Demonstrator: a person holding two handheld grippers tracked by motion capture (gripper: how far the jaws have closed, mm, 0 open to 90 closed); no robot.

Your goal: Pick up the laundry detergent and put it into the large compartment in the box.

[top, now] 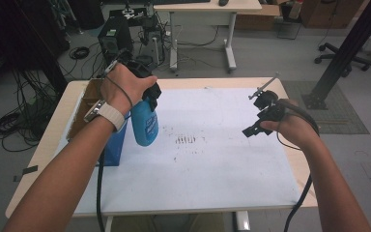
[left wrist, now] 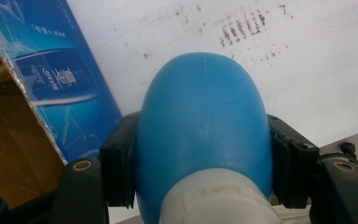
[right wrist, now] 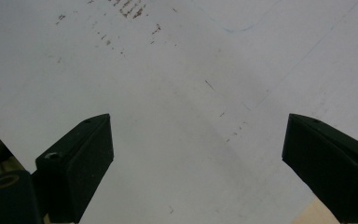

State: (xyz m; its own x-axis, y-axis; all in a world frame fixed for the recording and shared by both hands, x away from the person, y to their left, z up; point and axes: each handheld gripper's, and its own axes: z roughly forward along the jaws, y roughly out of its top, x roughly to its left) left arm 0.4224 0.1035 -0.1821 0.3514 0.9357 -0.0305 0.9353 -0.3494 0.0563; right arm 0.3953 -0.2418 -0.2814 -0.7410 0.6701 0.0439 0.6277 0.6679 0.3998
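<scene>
While left gripper (left wrist: 200, 177) pinches a rounded blue plastic bottle (top: 145, 123) just beside an open blue cardboard box (top: 112, 145), right gripper (right wrist: 198, 163) hangs spread w/ nothing between, over stained white sheet (top: 207, 159).

Blue-sided cardboard box (top: 107, 145) on stained white sheet (top: 207, 164), wooden table (top: 53, 140).

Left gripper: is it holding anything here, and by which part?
Yes. The left gripper is shut on the blue spray bottle, its jaws clamping opposite sides of the body just past the white neck. The right gripper is open and holds nothing.
</scene>
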